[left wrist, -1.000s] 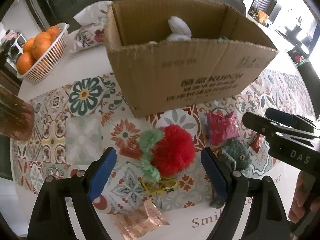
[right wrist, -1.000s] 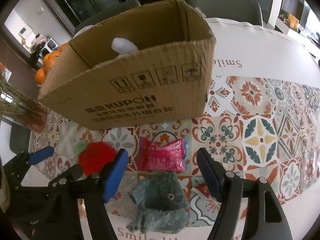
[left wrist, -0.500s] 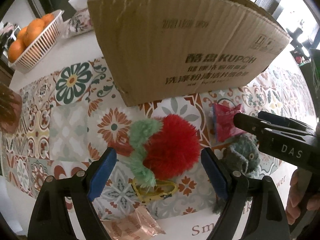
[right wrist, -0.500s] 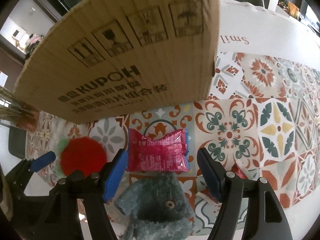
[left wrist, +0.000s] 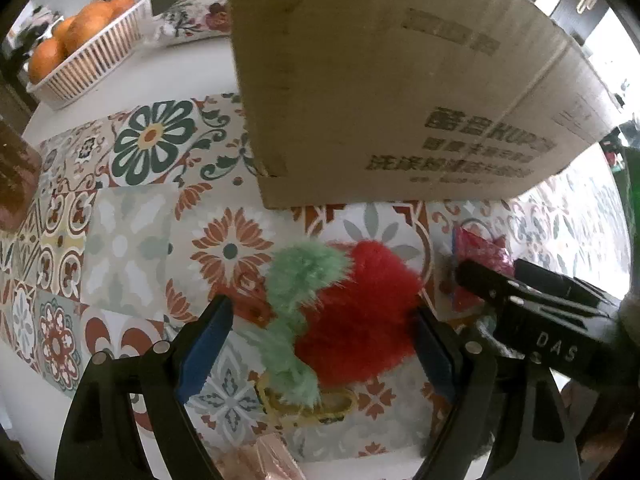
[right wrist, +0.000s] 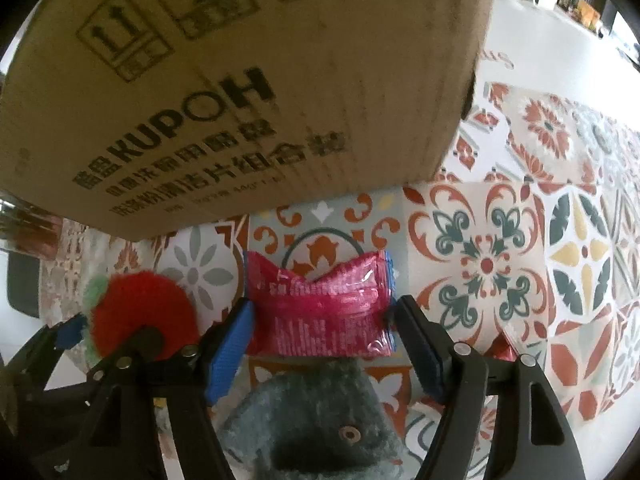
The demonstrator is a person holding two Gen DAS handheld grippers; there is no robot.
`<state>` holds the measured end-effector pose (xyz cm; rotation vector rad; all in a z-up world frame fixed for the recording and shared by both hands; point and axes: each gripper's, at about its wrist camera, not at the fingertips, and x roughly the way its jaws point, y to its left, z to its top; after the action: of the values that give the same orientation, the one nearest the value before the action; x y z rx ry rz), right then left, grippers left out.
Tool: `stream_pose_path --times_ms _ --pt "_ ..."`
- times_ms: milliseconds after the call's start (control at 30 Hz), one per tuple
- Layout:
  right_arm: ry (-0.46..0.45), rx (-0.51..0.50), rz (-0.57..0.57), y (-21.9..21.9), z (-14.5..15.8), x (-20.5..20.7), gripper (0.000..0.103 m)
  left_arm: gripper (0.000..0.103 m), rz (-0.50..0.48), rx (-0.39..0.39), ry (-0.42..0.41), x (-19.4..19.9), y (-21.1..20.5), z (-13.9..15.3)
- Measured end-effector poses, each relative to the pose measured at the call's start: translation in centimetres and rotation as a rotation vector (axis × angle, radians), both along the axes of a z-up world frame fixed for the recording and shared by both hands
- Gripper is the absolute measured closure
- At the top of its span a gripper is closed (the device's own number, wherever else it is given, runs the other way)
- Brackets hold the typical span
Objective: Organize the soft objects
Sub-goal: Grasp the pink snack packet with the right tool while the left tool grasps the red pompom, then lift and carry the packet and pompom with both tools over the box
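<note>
Both grippers point steeply down at the patterned tablecloth [right wrist: 500, 264], just short of the cardboard box [left wrist: 400, 92] at 12 o'clock. Left gripper [left wrist: 320, 344]: jaws apart, straddling the red-and-green plush [left wrist: 360, 320], pads not pressing. Right gripper [right wrist: 324, 344]: jaws apart either side of the pink packet [right wrist: 320, 308], grey plush [right wrist: 316, 420] at 6 o'clock.

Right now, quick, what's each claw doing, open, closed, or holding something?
Left claw: open, straddling the red and green fuzzy toy, not gripping.
Right claw: open, either side of the pink packet, not gripping.
</note>
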<state>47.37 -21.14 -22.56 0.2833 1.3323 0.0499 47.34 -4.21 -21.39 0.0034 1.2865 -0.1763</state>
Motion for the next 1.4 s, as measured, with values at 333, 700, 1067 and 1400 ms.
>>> stream_pose_path --times_ms 333,700,1067,1400 --pt "-0.043 -0.099 0.026 4.7 -0.8 0.7 0.028 0.030 0.015 0.004 -0.010 0.6 0.6 -1.4" --pt "-0.076 -0.153 0.042 6.5 -1.3 -1.2 0.040 0.053 -0.006 -0.018 -0.001 0.7 0.3 -2.6" --pt "-0.084 -0.113 0.017 5.5 -1.3 -2.3 0.046 0.058 -0.013 0.004 -0.042 -0.3 -0.5 -1.4" --pt "-0.096 -0.074 -0.008 2.4 -0.6 -2.8 0.048 0.059 -0.019 0.022 -0.090 -1.7 -0.7 0.6"
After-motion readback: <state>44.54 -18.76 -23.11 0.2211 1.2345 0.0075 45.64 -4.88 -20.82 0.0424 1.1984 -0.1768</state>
